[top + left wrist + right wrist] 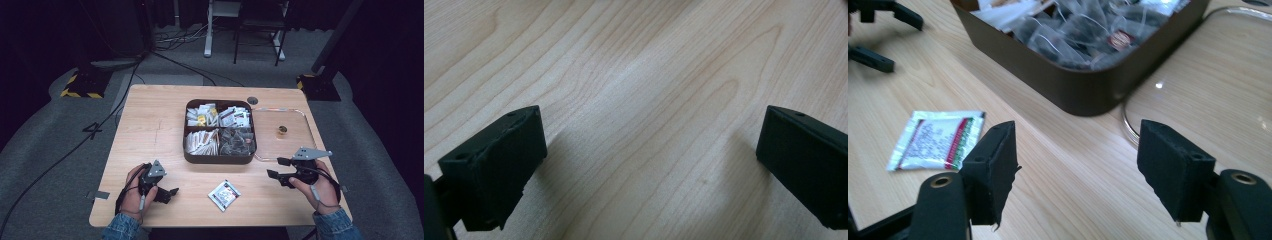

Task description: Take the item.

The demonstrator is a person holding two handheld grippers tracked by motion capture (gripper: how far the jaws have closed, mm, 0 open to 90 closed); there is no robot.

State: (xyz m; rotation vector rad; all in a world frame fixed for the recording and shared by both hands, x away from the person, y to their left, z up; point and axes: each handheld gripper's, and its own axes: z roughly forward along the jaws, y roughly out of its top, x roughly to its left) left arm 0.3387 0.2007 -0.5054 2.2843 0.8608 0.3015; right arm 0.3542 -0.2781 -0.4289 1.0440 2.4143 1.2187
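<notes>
A white foil sachet (224,194) with red and green print lies flat on the wooden table (150,125) near the front edge; in the right gripper view the sachet (938,140) sits just left of the jaws. My right gripper (274,168) hovers at the front right, open, nothing between its pads (1075,165). At the front left my left gripper (171,191) rests low over bare wood, jaws wide apart (651,165) and empty. A dark brown divided box (220,159) full of sachets and tea bags stands in the middle.
A clear glass tray (300,116) lies right of the box, with a small brass-coloured cap (282,131) on it. The box wall (1073,85) and the tray rim (1128,125) are close ahead of my right gripper. A round hole (252,100) is in the tabletop behind.
</notes>
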